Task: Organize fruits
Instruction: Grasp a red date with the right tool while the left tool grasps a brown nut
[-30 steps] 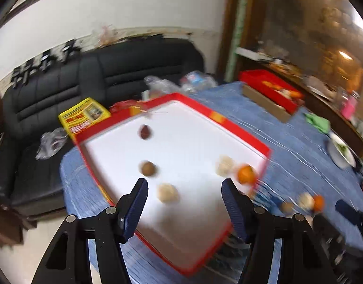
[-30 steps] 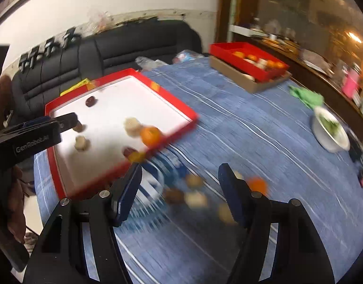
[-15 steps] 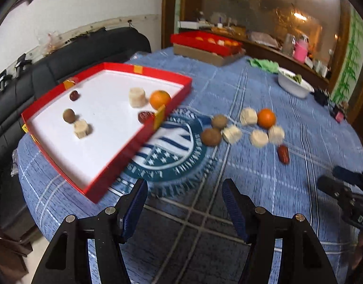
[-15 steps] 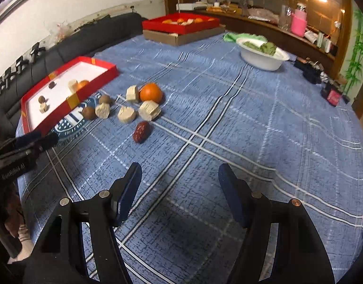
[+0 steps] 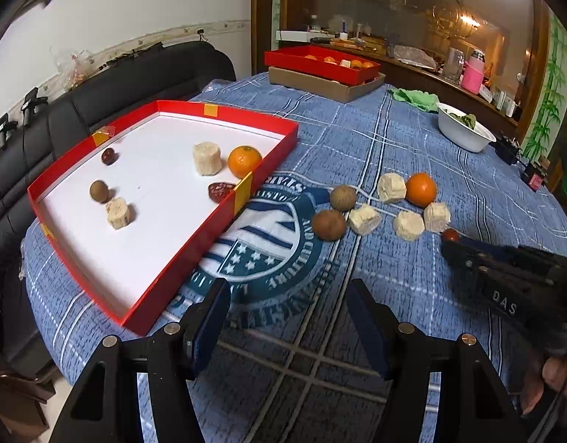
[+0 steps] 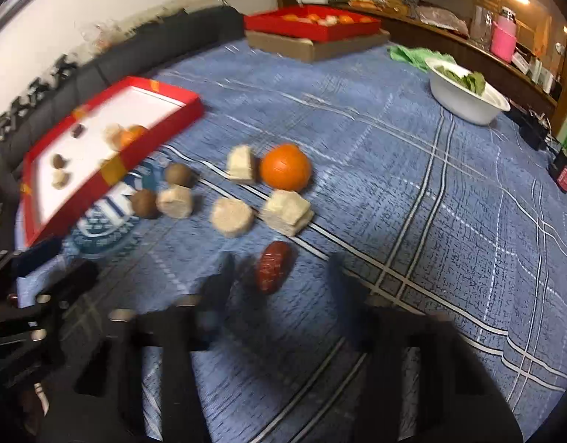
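Note:
A red tray [image 5: 268, 170] with a white floor sits at the table's left and holds an orange [image 5: 244, 161], pale chunks, brown round fruits and red dates. Loose on the blue cloth lie an orange [image 6: 285, 166], several pale chunks [image 6: 231, 216], two brown fruits [image 6: 144, 203] and a red date [image 6: 273, 265]. My right gripper [image 6: 279, 277] is open, its fingers on either side of the date, just short of it. It also shows in the left wrist view [image 5: 505, 277]. My left gripper [image 5: 289, 317] is open and empty over the cloth's emblem.
A second red tray [image 5: 322, 62] with fruit sits on a cardboard box at the far side. A white bowl [image 6: 464, 98] of greens and a green cloth [image 6: 412, 55] are at the far right. A black sofa [image 5: 98, 96] stands behind the table.
Both grippers swung right from the tray toward the loose fruit. The right gripper has closed in on the red date, which now lies between its fingers.

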Available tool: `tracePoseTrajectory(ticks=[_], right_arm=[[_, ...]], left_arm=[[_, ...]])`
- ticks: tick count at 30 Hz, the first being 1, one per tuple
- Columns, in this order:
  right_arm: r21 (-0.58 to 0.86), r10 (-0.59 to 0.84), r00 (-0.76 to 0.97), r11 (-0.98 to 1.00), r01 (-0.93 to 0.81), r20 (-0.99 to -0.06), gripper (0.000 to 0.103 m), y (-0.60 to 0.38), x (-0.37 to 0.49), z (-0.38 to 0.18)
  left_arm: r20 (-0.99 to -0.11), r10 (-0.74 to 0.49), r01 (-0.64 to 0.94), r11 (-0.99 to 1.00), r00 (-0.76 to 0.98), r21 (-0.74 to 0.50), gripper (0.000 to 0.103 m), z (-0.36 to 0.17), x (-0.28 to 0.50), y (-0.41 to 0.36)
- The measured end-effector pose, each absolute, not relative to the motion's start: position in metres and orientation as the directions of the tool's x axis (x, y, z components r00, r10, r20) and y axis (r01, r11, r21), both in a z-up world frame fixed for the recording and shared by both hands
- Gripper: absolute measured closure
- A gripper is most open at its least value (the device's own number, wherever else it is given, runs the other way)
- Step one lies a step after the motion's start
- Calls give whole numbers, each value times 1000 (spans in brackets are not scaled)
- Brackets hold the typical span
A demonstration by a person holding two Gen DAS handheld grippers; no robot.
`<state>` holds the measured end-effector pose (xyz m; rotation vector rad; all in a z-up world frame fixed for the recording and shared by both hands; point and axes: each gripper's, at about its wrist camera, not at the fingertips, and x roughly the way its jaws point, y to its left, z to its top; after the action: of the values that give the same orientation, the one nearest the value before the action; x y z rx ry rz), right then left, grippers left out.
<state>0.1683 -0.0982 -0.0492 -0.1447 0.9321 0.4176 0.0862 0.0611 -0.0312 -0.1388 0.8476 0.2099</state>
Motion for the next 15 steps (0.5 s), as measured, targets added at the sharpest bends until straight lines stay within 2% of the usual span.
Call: tracePoseTrajectory(ticks=[1, 13, 15], right_arm=[[37, 269, 539, 915, -402, -798, 88, -99, 168, -49], [156, 354, 553, 915, -373, -754, 88, -123, 171, -36], [168, 366, 550, 911, -376, -751, 88, -124, 170, -35]], left_arm=[[-753, 130, -240, 970, 645, -38, 40, -30, 89, 61], [-775, 99, -222, 973, 624, -55, 41, -36, 144, 51], [-791, 101, -223, 974, 603, -46, 70, -41, 155, 50]])
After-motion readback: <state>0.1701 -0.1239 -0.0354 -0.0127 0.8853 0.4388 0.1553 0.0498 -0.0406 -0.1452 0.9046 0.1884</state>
